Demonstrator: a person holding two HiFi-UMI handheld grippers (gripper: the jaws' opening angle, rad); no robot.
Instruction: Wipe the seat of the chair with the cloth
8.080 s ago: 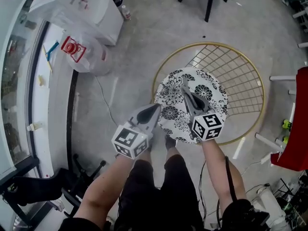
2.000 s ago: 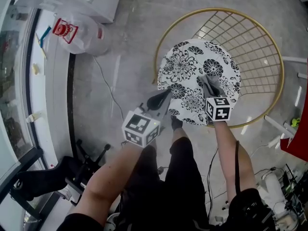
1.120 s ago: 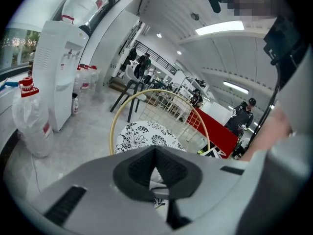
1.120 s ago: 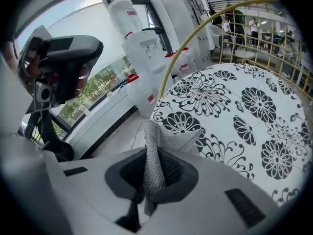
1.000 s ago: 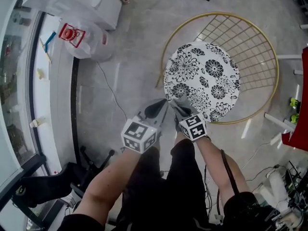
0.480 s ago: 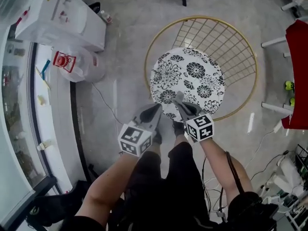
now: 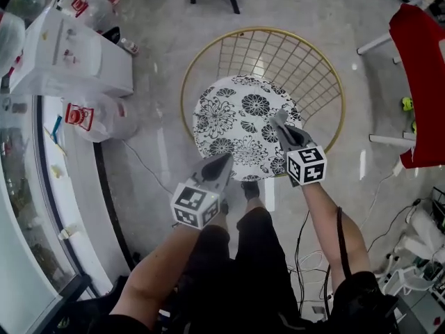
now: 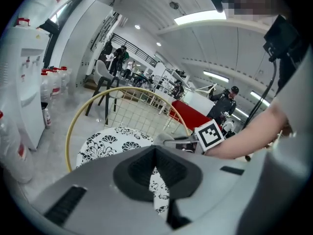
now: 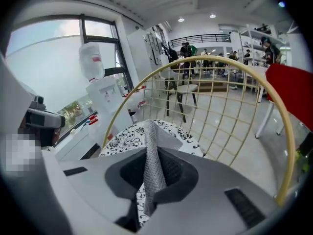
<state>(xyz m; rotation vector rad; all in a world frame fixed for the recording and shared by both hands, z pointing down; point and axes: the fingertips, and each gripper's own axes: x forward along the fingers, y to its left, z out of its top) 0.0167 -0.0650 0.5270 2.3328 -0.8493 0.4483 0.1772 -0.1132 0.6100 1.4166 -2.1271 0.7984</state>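
A glossy grey floor (image 7: 160, 152) carried a white box (image 7: 69, 61) and a plastic bag (image 7: 90, 117) at the left and a red chair (image 7: 421, 61) at the right. Between them a gold wire frame (image 7: 306, 61) ringed a round seat (image 7: 236, 117) printed with black flowers on white. The cloth (image 9: 152, 160), grey and finely woven, stood pinched between the closed jaws of the right gripper (image 7: 284, 127) over the seat's right part, forearm reaching forward, while the left gripper (image 7: 224, 162), jaws together on nothing, hung by the seat's near-left edge.
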